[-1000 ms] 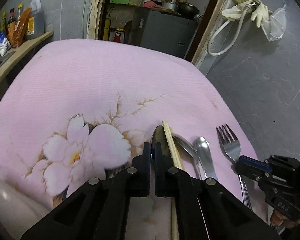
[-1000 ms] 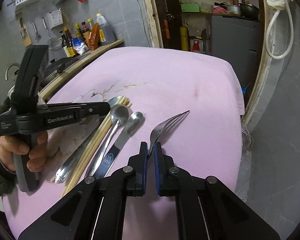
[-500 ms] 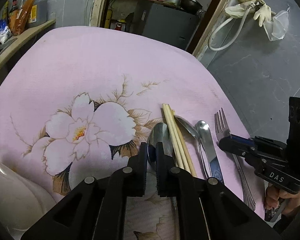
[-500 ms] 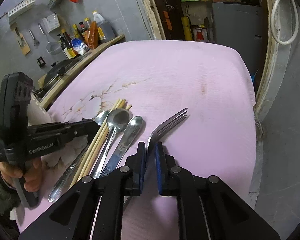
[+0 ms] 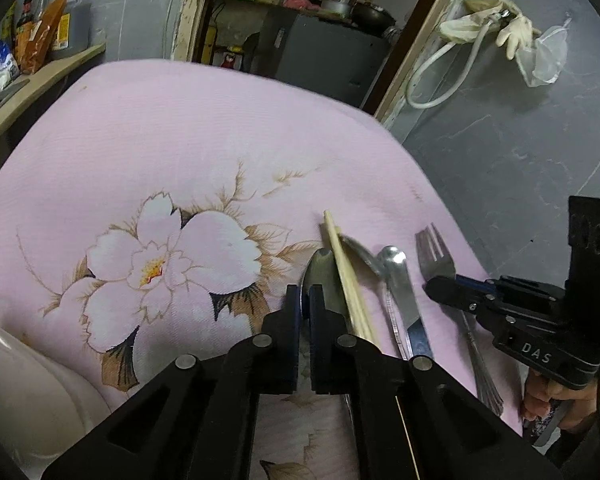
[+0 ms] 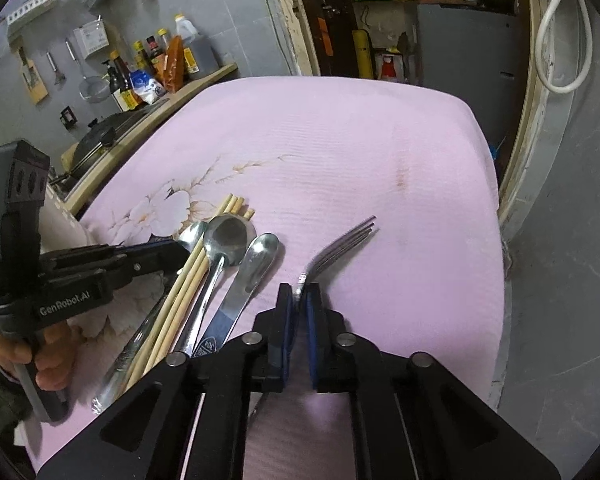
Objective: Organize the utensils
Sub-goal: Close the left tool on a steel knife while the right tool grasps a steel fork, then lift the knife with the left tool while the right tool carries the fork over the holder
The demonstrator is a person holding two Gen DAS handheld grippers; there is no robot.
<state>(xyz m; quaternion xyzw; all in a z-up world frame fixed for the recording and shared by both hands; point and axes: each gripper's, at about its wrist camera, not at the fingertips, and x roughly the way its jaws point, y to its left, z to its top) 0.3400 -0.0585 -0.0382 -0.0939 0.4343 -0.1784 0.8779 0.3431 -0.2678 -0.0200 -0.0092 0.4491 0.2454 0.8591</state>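
Note:
Steel utensils lie side by side on the pink flowered cloth (image 5: 204,152). My left gripper (image 5: 306,296) is shut on the leftmost spoon (image 5: 320,276), also seen in the right wrist view (image 6: 190,236). Beside it lie wooden chopsticks (image 5: 346,276) (image 6: 180,296), a second spoon (image 6: 224,236) and a third spoon (image 6: 260,256). My right gripper (image 6: 299,294) is shut on the fork (image 6: 340,244), whose tines point away; it also shows in the left wrist view (image 5: 436,252).
A shelf with bottles and packets (image 6: 156,68) runs along the table's left side. A doorway with a dark cabinet (image 5: 320,60) lies beyond the far edge. The table's right edge (image 6: 496,264) drops to grey floor. A pale object (image 5: 24,392) lies at bottom left.
The left gripper has drawn back towards the near side with the spoon. The right gripper has turned the fork a little, still shut on it.

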